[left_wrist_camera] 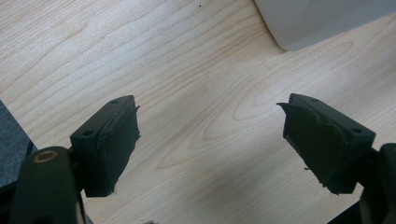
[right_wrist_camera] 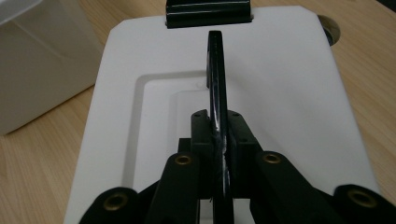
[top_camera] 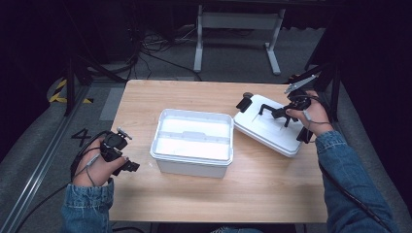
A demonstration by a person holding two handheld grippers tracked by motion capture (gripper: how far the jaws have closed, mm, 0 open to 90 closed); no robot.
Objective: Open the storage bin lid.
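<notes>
Right tool (top_camera: pixel 286 112) clamped on the black handle (right_wrist_camera: pixel 218 93) of the white lid (top_camera: pixel 265 132), lying flat on the worktop (top_camera: pixel 194 191) just right of the open white box (top_camera: pixel 193 141). Handle running straight along the jaws. Box left of the lid, likely its destination. Left tool (top_camera: pixel 127 162) released, near the box.

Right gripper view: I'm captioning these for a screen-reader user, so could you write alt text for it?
The right gripper is shut on the thin black handle of a white lid lying on the wooden table. The handle runs away from the camera toward a black latch at the lid's far edge, and a white box stands at the left.
</notes>
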